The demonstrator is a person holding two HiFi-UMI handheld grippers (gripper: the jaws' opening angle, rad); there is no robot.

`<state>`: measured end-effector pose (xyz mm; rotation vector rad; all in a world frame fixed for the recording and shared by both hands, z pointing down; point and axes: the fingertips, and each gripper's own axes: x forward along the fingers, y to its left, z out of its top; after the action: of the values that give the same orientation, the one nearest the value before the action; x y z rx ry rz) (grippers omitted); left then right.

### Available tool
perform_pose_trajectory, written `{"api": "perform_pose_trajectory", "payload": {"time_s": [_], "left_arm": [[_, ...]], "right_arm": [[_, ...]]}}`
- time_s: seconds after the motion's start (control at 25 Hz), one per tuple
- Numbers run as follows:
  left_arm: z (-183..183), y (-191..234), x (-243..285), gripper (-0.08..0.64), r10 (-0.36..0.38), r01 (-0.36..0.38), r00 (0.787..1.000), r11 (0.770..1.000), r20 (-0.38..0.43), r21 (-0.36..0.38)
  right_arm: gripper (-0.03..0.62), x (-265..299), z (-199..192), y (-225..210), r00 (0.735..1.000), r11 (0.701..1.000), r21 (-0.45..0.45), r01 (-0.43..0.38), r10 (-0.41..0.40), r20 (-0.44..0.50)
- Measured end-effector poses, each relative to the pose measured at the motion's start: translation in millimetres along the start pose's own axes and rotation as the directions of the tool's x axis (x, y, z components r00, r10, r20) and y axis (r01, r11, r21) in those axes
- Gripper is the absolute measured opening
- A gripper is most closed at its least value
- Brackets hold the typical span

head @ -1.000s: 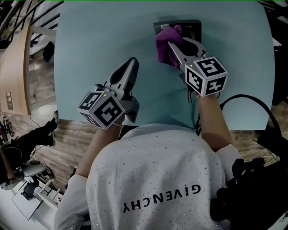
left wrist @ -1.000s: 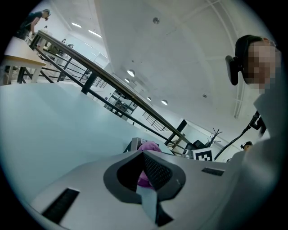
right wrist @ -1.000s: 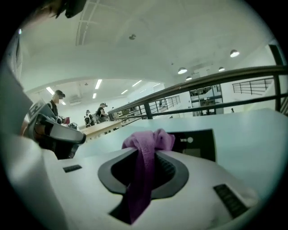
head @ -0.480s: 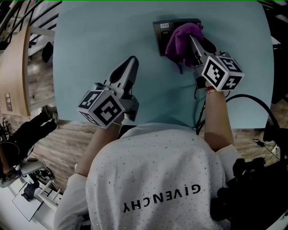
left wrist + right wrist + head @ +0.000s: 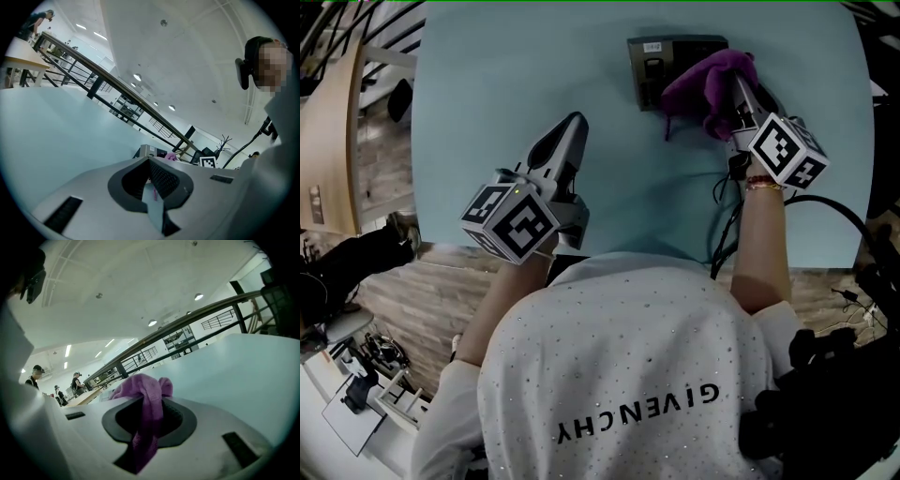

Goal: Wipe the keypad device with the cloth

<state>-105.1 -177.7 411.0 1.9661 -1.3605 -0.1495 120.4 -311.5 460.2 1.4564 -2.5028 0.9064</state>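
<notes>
the right gripper (image 5: 739,94) has its jaws clamped on the cloth (image 5: 710,86), which is pinched at a fold so that a loose purple wad bulges ahead of the tips. that wad, not the hard jaws, is the part that meets the surface. in the right gripper view a strip of the same cloth runs down through the slot between the jaws, so the hold looks deep and unlikely to slip under a sideways drag.

the keypad (image 5: 649,67) lies flat near the far edge of the table (image 5: 487,94). the cloth covers its right part and spills past its right and near edges, leaving the left strip bare. judging by that, the wipe is at the right end of a stroke. whether the wad presses on the keypad or only skims it cannot be told.

the left gripper (image 5: 572,124) lies low over the table, well apart from the keypad. its jaws are drawn together on nothing, with only a thin slit between them. it looks parked clear of the wiping path, and it does not steady the keypad.
</notes>
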Motion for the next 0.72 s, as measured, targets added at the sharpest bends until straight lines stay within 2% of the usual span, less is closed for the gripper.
{"api": "perform_pose_trajectory", "payload": {"time_s": [0.12, 0.24, 0.32, 0.52, 0.72], "left_arm": [[0.8, 0.6, -2.9, 0.0, 0.003, -0.003, 1.0, 1.0, 0.006, 0.0], [0.6, -0.5, -5.7, 0.0, 0.002, -0.002, 1.0, 1.0, 0.007, 0.002], [0.2, -1.2, -7.1, 0.0, 0.001, -0.001, 1.0, 1.0, 0.008, 0.002], [-1.7, -1.6, -9.9, 0.0, 0.0, 0.0, 1.0, 1.0, 0.012, 0.006], [0.5, -4.6, -14.3, 0.0, 0.0, 0.0, 1.0, 1.0, 0.016, 0.004]], "right_arm": [[0.071, -6.4, 2.4, -13.3, 0.998, 0.998, 0.021, 0.056, -0.056, 0.015], [0.071, -15.8, 10.4, -20.9, 0.991, 0.991, -0.031, 0.13, -0.129, 0.043], [0.071, -20.5, 18.7, -15.7, 0.988, 0.989, -0.054, 0.135, -0.131, 0.08], [0.071, -17.9, 24.5, 26.8, 0.988, 0.99, -0.138, 0.015, 0.007, 0.157], [0.071, -3.2, 1.0, 74.8, 0.993, 0.965, -0.248, -0.082, 0.1, 0.06]]}}
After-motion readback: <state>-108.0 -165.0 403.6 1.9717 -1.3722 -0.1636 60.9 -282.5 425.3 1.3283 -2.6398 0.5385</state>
